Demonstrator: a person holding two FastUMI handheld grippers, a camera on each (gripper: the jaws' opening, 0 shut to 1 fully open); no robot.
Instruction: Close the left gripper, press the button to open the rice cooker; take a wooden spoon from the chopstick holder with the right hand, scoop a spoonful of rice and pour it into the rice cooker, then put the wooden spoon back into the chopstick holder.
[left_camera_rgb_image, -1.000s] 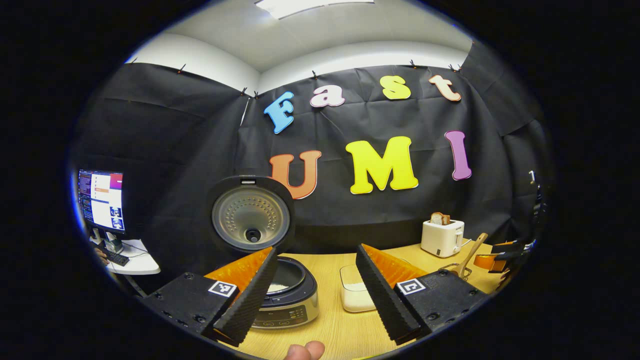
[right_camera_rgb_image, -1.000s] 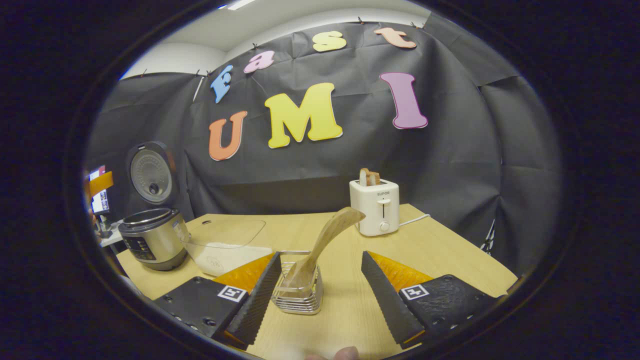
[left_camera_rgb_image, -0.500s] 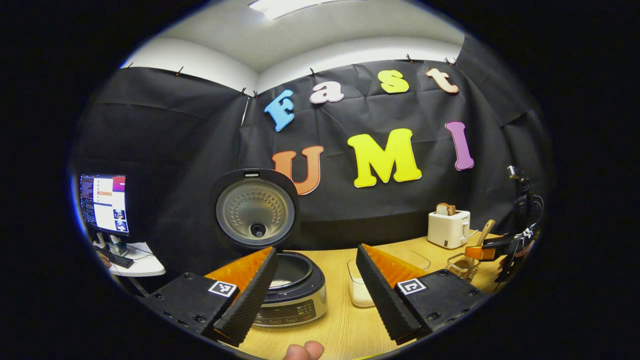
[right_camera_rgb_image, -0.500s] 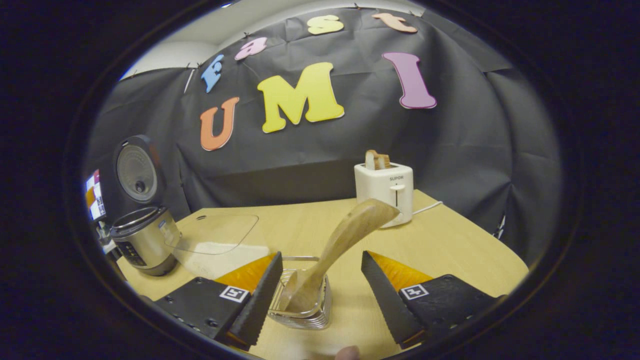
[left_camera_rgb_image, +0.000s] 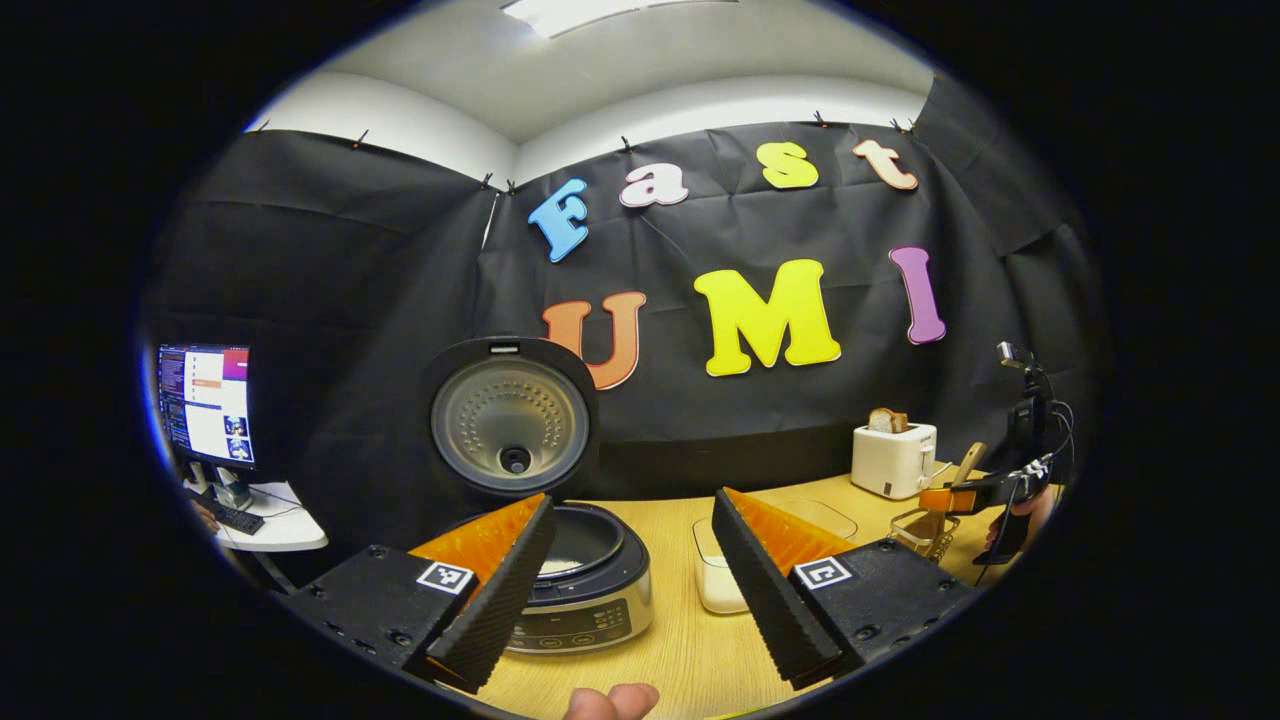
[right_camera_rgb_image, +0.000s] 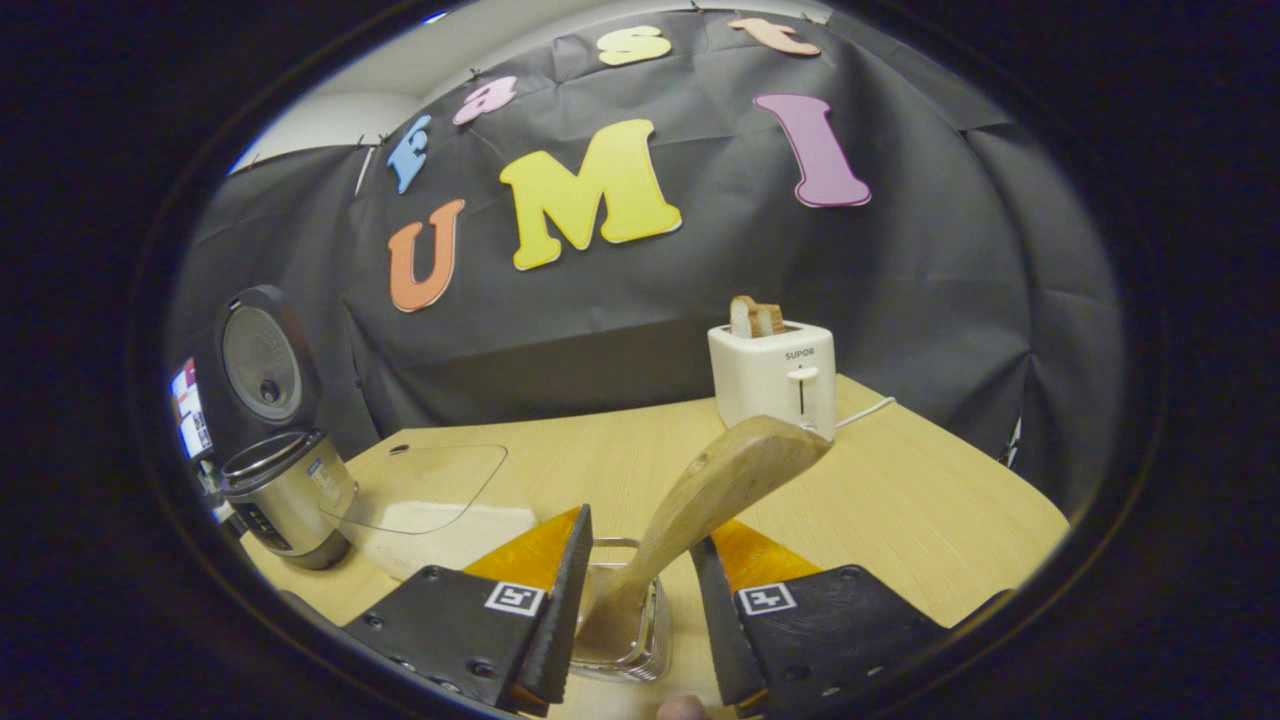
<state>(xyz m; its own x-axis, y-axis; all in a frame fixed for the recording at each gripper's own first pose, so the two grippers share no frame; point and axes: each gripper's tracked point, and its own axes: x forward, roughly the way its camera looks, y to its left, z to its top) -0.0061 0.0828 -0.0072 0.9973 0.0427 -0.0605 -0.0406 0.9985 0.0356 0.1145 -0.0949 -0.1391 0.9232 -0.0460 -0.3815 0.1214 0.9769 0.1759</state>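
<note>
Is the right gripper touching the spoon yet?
Cannot tell. In the right gripper view the gripper brackets the spoon closely, but no clear contact or gap shows.

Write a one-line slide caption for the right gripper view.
Right gripper fingers straddle the pale wooden spoon standing in the wire chopstick holder.

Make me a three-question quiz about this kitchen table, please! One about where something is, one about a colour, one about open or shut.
1. Where does the wooden spoon stand?
A. in the chopstick holder
B. in the toaster
C. flat on the table

2. What colour is the toaster?
A. red
B. white
C. black

3. How is the rice cooker lid?
A. shut
B. lying on the table
C. standing open

Answers: 1 A, its end sits in the wire holder; 2 B, its body is white; 3 C, the lid stands up behind the pot.
</note>
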